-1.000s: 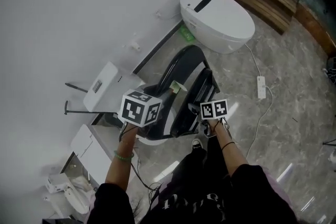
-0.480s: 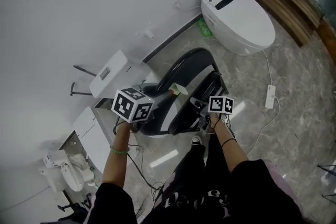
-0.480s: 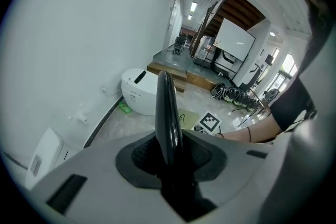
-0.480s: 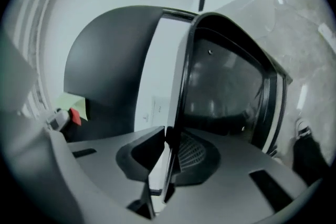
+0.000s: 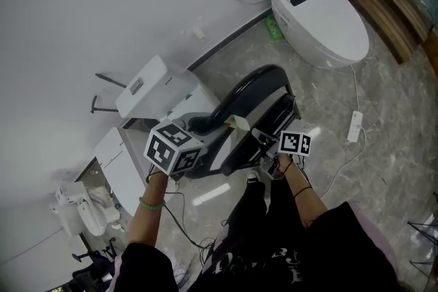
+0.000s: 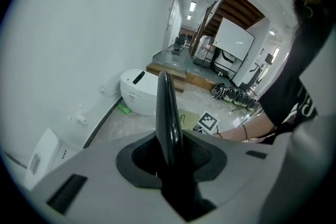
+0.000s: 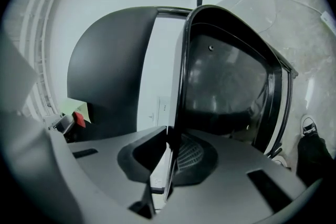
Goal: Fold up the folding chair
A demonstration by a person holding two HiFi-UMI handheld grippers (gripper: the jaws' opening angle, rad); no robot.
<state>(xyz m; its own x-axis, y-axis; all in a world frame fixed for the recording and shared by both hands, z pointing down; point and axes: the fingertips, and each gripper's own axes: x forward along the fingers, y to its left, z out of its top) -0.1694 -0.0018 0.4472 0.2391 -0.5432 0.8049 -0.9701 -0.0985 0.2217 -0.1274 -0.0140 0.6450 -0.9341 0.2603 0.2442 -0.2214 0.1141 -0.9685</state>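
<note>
The black folding chair (image 5: pixel 250 89) stands on the stone floor, its seat tipped up close to the curved backrest. My left gripper (image 5: pixel 198 126) reaches down onto the backrest's near edge. In the left gripper view that thin black edge (image 6: pixel 165 107) stands upright between the jaws of the left gripper (image 6: pixel 170 157), which hold it. My right gripper (image 5: pixel 268 141) is at the seat's rim. In the right gripper view the seat's underside (image 7: pixel 226 81) fills the middle, and the jaws of the right gripper (image 7: pixel 170 157) are closing on its thin rim.
A white toilet (image 5: pixel 318 17) stands beyond the chair by the wall. White boxes (image 5: pixel 147 85) lie to the left, and more white fittings (image 5: pixel 82 208) at the lower left. A power strip (image 5: pixel 355 125) and its cable lie on the right. A wooden step (image 5: pixel 383 3) is at the top right.
The right gripper's marker cube has rolled and shifted a little along the seat rim. The left gripper stays on the backrest edge. The head camera has swung, so the whole scene sits differently.
</note>
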